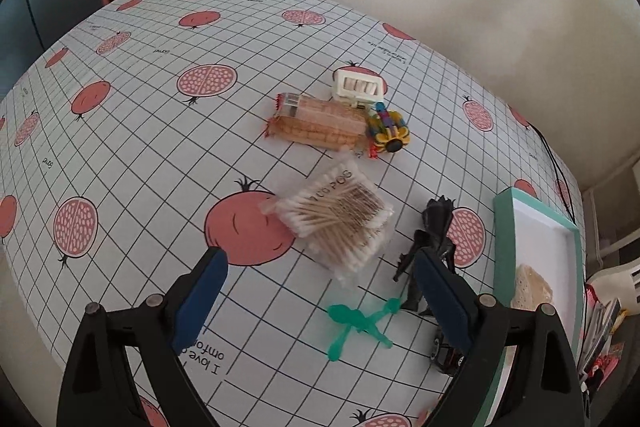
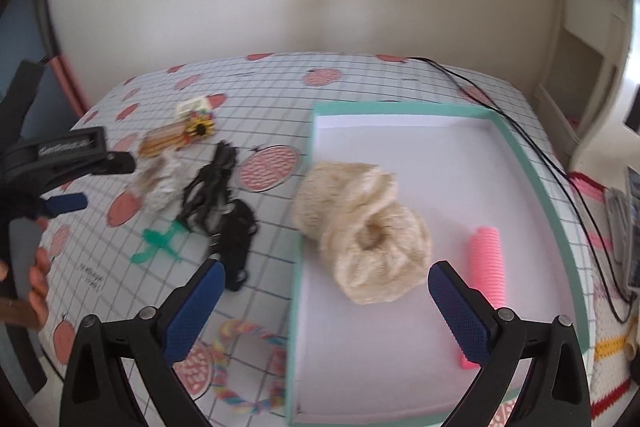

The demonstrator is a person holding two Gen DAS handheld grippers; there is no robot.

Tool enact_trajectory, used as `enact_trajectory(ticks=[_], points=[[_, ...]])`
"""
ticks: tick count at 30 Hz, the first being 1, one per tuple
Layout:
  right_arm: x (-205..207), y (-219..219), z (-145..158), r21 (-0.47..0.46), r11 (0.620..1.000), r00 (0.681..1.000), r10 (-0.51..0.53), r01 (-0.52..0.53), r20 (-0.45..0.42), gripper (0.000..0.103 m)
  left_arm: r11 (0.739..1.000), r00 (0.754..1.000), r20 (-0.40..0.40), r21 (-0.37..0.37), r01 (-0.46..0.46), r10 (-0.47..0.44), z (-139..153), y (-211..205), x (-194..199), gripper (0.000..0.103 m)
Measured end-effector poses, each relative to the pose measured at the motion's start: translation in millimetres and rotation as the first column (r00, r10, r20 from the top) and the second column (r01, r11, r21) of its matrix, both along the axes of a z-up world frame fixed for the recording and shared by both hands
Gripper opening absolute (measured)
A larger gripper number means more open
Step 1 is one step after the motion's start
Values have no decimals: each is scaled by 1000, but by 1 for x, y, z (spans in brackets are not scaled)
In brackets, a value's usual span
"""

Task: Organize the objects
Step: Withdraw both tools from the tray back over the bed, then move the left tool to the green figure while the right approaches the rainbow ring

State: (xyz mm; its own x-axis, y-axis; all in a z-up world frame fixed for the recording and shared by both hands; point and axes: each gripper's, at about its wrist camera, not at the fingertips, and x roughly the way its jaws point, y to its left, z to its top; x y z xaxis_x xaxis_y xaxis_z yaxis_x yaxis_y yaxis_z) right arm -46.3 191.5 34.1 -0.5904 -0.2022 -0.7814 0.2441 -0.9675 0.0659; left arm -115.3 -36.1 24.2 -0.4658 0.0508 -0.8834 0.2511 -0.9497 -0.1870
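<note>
Both claws are spread wide and carrying nothing: the left gripper (image 1: 320, 291) hangs over the loose clutter, lined up just short of the bag of cotton swabs (image 1: 336, 217) with the green plastic piece (image 1: 360, 323) and black toy figure (image 1: 432, 239) close by, which looks like sizing up the next pick. The right gripper (image 2: 326, 301) hovers over the near edge of the teal-rimmed box (image 2: 532, 163), apparently free after a drop. Inside the box lie a cream knitted scrunchie (image 2: 368, 231), partly draped over the left rim, and a pink ribbed roller (image 2: 486, 267); everything else sits out on the tablecloth (image 1: 160, 155).
</note>
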Motion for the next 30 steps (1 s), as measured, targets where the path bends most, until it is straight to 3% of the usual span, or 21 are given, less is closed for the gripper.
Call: enact_trajectory(ticks=[6, 14, 18, 30], points=[[15, -29, 3, 24, 987, 987, 161, -160, -6, 103, 1000, 998, 58, -15, 14, -13, -9, -11, -2, 94], [29, -45, -10, -8, 947, 945, 321, -321, 70, 103, 998, 991, 123, -15, 53, -51, -23, -17, -3, 94], [32, -45, -17, -38, 932, 926, 362, -360, 108, 103, 999, 989, 136, 19, 48, -50, -25, -14, -3, 94], [38, -57, -28, -50, 905, 891, 425, -423, 161, 103, 981, 964, 187, 79, 175, -188, -36, 26, 4, 94]])
